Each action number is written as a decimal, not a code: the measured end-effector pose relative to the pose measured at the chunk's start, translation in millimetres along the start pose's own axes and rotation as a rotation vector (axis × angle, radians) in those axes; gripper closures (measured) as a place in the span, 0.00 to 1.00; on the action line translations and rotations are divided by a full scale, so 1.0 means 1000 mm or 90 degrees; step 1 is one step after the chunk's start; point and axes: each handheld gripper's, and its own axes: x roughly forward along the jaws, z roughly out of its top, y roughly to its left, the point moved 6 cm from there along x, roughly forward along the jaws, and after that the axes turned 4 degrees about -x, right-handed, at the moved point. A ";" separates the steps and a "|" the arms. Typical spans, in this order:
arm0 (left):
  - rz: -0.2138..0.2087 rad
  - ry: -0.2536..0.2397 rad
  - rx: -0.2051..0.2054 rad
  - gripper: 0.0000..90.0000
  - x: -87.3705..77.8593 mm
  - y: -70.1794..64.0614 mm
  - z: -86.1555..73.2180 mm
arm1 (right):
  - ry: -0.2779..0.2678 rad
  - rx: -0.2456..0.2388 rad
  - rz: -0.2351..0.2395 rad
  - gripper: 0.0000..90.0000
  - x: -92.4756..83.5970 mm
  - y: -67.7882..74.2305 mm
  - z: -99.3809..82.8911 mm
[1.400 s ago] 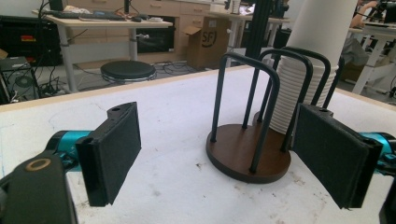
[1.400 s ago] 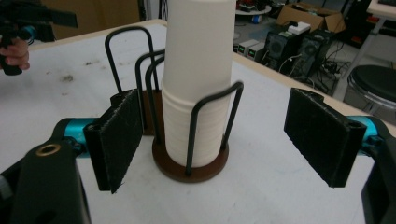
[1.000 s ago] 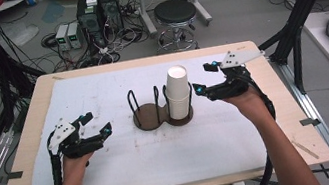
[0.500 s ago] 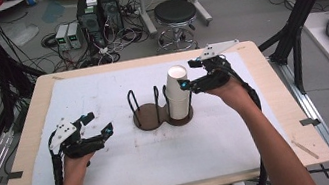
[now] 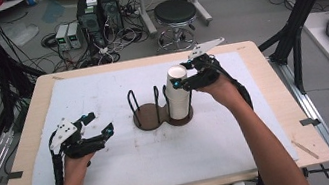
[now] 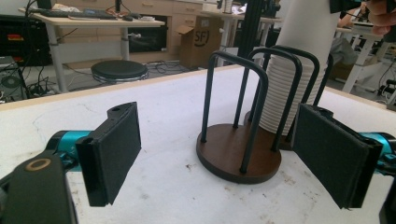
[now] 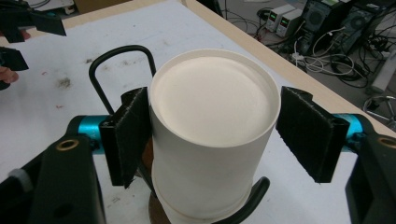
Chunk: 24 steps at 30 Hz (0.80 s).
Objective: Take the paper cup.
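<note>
Right gripper point(image 7: 212, 140) straddles cup stack point(image 7: 212, 135) — upright.
Jaws open, empty; left gripper point(image 6: 229, 154) wide open, well apart.

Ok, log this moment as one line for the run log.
right gripper: open, jaws astride top of cup stack | left gripper: open, idle over table | cup holder: left bay bare

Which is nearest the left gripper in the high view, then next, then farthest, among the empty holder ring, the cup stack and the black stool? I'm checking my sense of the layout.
1. Empty holder ring, just right of the left gripper.
2. Cup stack, in the holder's right ring.
3. Black stool, on the floor beyond the table's far edge.
</note>
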 end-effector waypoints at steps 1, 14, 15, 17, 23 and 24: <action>0.000 0.000 0.000 0.17 0.000 0.000 0.000 | -0.004 -0.004 0.001 0.36 0.000 0.000 0.001; -0.004 -0.001 0.000 0.17 0.000 -0.001 0.000 | -0.041 -0.003 -0.015 0.37 -0.013 0.000 0.019; -0.006 -0.002 -0.001 0.17 0.000 -0.002 0.000 | -0.046 -0.003 -0.018 0.37 -0.015 0.000 0.021; -0.007 -0.001 0.001 0.17 0.000 -0.002 0.001 | -0.056 0.000 -0.020 0.37 -0.019 0.000 0.025; -0.017 -0.001 0.000 0.17 0.001 -0.005 0.000 | -0.084 -0.012 -0.029 0.38 -0.032 0.002 0.038; -0.017 -0.001 0.000 0.17 0.001 -0.005 0.000 | -0.084 -0.012 -0.029 0.38 -0.032 0.002 0.038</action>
